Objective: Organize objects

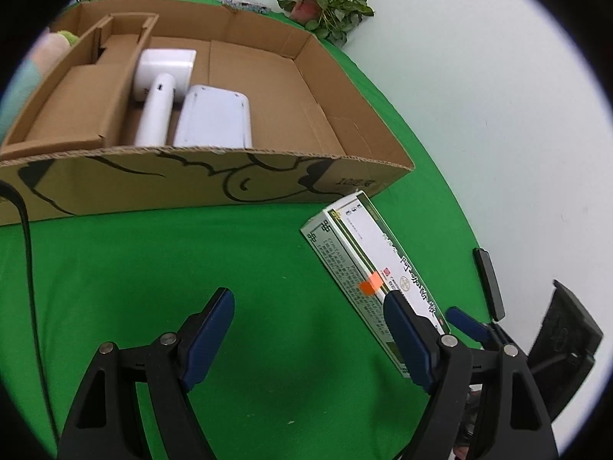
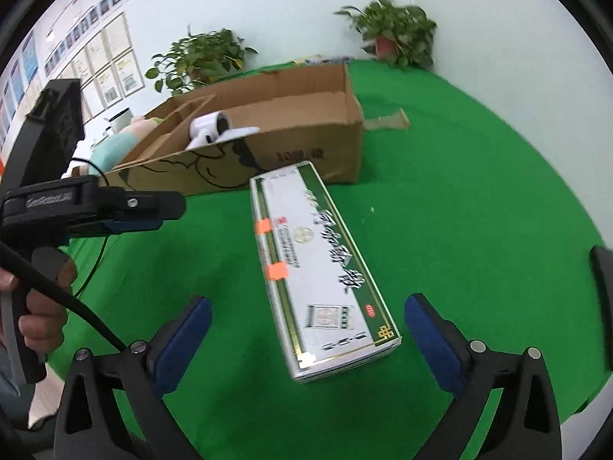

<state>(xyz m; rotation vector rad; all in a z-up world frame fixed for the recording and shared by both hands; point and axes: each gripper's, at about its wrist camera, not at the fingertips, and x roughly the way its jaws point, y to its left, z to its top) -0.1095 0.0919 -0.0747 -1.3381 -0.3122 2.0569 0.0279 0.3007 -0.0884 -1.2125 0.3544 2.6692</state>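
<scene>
Surface: a round table (image 2: 459, 199) covered in green cloth is seen, set against a white wall.
Cardboard box: an open brown cardboard box (image 1: 214, 180) with black line drawings on its near wall is placed toward the back of the table; a cardboard divider (image 1: 95, 88) is fitted at 1 end.
Box contents: a white handled device (image 1: 157, 111) and a flat white item (image 1: 214, 122) are laid side by side on the box floor, beside the divider.
Carton: a long white-and-green printed carton (image 2: 318, 268), marked with 2 orange stickers, is lying flat on the cloth just in front of the cardboard box, outside it.
Right gripper: the right gripper (image 2: 306, 345) is held with its blue-padded jaws spread wide; the near end of the carton lies between them, and neither pad is seen touching it.
Left gripper: the left gripper (image 1: 310, 333) is held wide open over bare green cloth; nothing is gripped, and the carton is seen just behind its right-hand finger.
Hand: a hand (image 2: 38, 306) is wrapped around the left gripper's handle at the left edge of the right wrist view.
Plants: 2 potted plants (image 2: 394, 30) are placed at the far edge of the table.
</scene>
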